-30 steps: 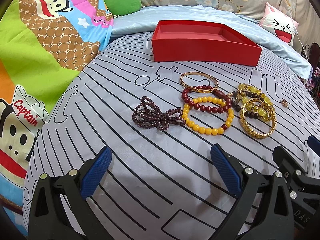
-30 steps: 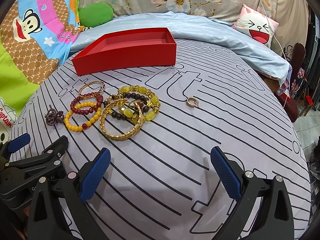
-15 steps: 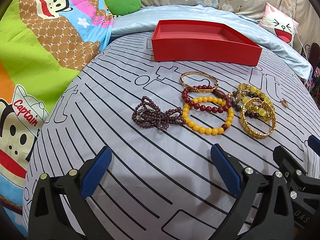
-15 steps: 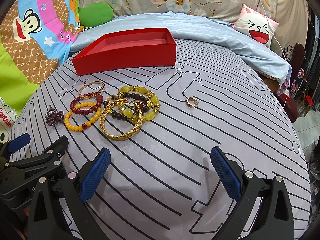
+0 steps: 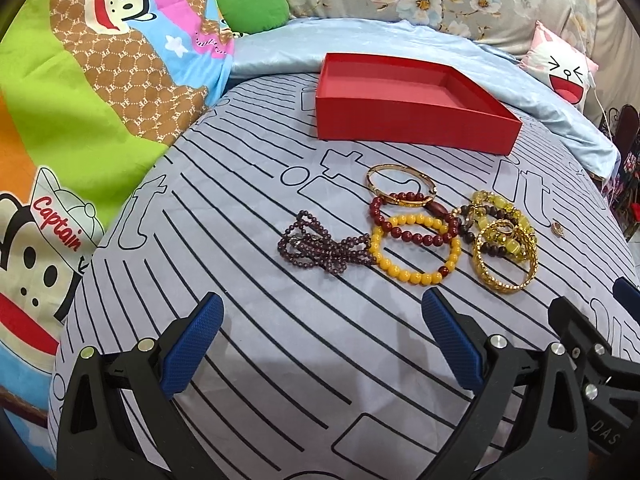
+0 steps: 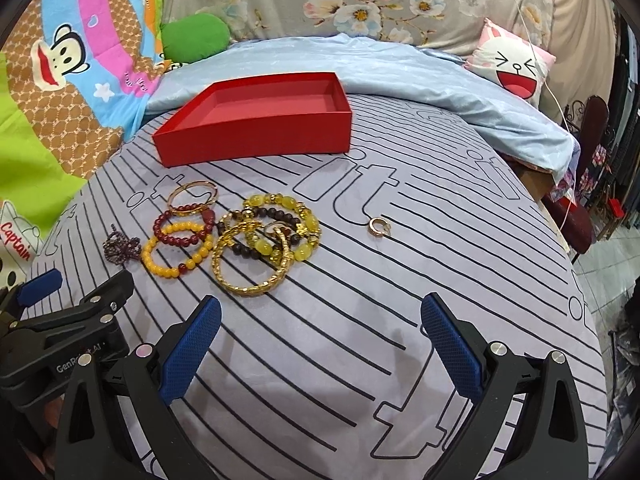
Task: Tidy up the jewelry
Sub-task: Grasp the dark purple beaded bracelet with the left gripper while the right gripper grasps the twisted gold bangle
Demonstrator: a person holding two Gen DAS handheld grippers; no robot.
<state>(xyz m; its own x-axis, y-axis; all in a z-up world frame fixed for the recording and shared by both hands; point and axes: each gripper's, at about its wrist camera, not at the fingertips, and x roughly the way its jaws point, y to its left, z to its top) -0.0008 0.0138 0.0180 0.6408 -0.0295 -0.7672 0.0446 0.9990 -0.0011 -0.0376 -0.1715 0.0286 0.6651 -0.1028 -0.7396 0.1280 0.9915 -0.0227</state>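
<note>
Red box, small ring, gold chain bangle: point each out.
red box [image 6: 256,140], right wrist view, front wall.
small ring [image 6: 378,227], right wrist view, on its band.
gold chain bangle [image 5: 505,282], left wrist view, near rim.

On the striped sheet [image 6: 360,320] a box [image 6: 256,136] sits farthest back. Before it lies a cluster of bracelets [image 6: 240,236], a bead string [image 6: 120,248] at its left end. The ring [image 6: 378,227] lies apart, to the right.
</note>
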